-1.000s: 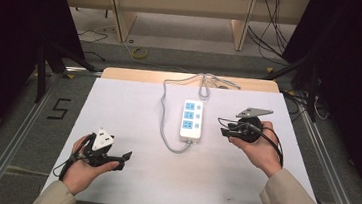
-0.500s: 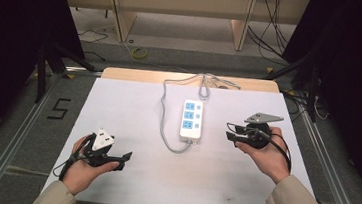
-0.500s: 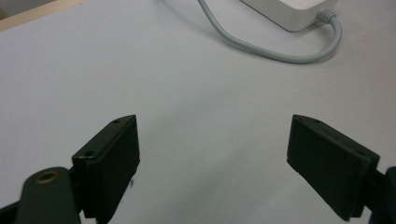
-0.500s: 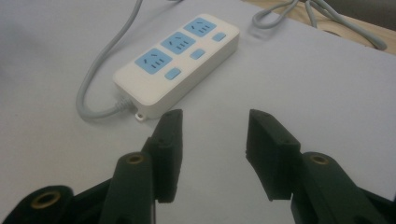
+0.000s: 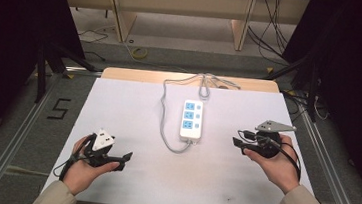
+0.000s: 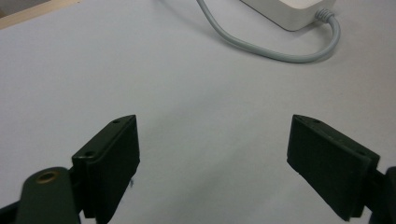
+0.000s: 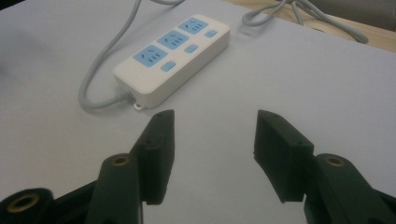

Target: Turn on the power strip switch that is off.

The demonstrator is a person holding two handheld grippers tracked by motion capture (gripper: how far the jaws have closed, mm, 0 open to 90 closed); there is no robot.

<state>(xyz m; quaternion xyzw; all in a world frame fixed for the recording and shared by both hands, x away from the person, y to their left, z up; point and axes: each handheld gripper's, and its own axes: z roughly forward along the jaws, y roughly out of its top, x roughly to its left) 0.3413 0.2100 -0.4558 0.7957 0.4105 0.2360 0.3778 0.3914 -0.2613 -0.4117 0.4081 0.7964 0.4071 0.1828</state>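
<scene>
- Power strip (image 5: 191, 121) lying flat mid-table, white, three blue outlets in a row, each with a small blue switch beside it; near end facing the person, far end toward the table's back edge.
- Likely light and rigid, a smooth plastic shell that may slip between pads; best taken across the two long sides, or by the near end where the body is narrowest to span.
- Cord (image 5: 167, 131) leaving the near end through a ribbed collar, looping toward the left, then running up the strip's left side to a knotted bundle (image 5: 206, 82) at the back edge; soft and springy, likely to drag and tug on the strip if lifted.
- Small mounting tab at the near corner, seen in the right gripper view (image 7: 138, 106); too small to grip.
- Right tool (image 5: 239, 142) just right of the strip, apart from it, jaws pointing at it; jaws have just been opening, stand apart, nothing between them.
- Left tool (image 5: 124, 157) well apart at the near left, jaws spread wide, empty, resting low over the table.
- Table (image 5: 133, 102) covered in plain white, wooden strip showing at the back.
- No containers anywhere on the table.
</scene>
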